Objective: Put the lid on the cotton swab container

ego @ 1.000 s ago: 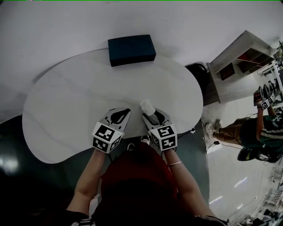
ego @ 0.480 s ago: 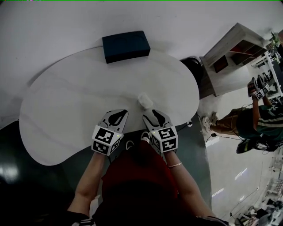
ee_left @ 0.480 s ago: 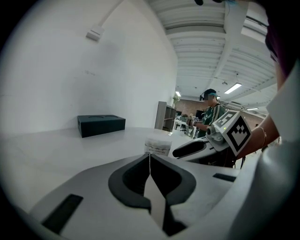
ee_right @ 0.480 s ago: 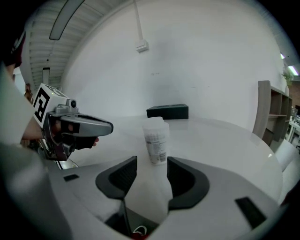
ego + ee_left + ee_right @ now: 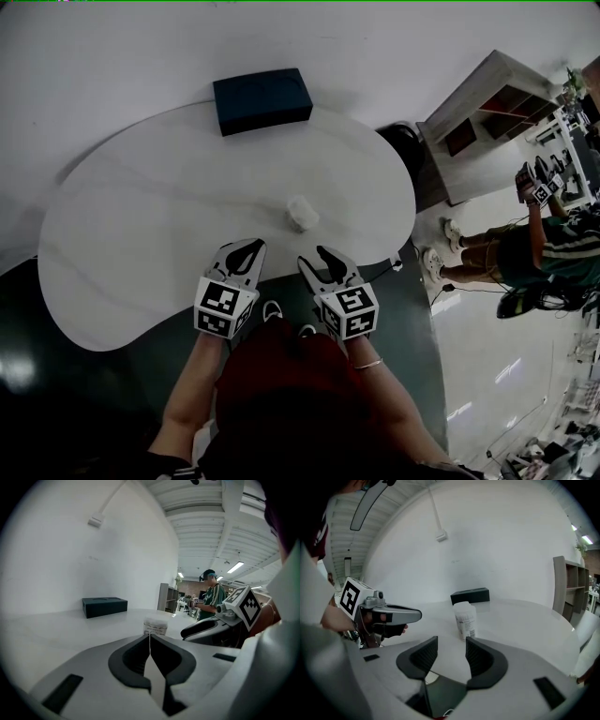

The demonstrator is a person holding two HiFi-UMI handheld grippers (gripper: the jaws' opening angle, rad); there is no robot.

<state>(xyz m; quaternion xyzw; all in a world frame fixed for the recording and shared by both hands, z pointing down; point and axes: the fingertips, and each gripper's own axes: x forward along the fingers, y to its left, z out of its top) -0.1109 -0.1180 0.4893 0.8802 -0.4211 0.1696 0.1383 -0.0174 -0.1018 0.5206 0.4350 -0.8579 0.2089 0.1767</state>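
looking down from the head view, i have the cotton swab container [image 5: 301, 213] standing upright near the middle of the white desk [image 5: 141, 216], and its top looks closed by a white lid. it carries a printed label on its side, but the writing is too small for me to read.

my left hand-held gripper [image 5: 251, 246] is clenched: in the left gripper view its jaws meet in a thin line with nothing between them, and the container stands beyond the tips, apart from them. my right hand-held gripper [image 5: 317, 258] is released: in the right gripper view the 2 dark jaws stand apart with only bare desk between them, and the container is ahead of the gap, not touching either jaw. both sit over the near edge of the desk, side by side, with the container ahead and between them.

a dark blue box [image 5: 262, 100] lies at the far edge, well apart from the container. off the desk to the right i see a shelf unit [image 5: 487, 122] and a person in a striped shirt [image 5: 553, 262].
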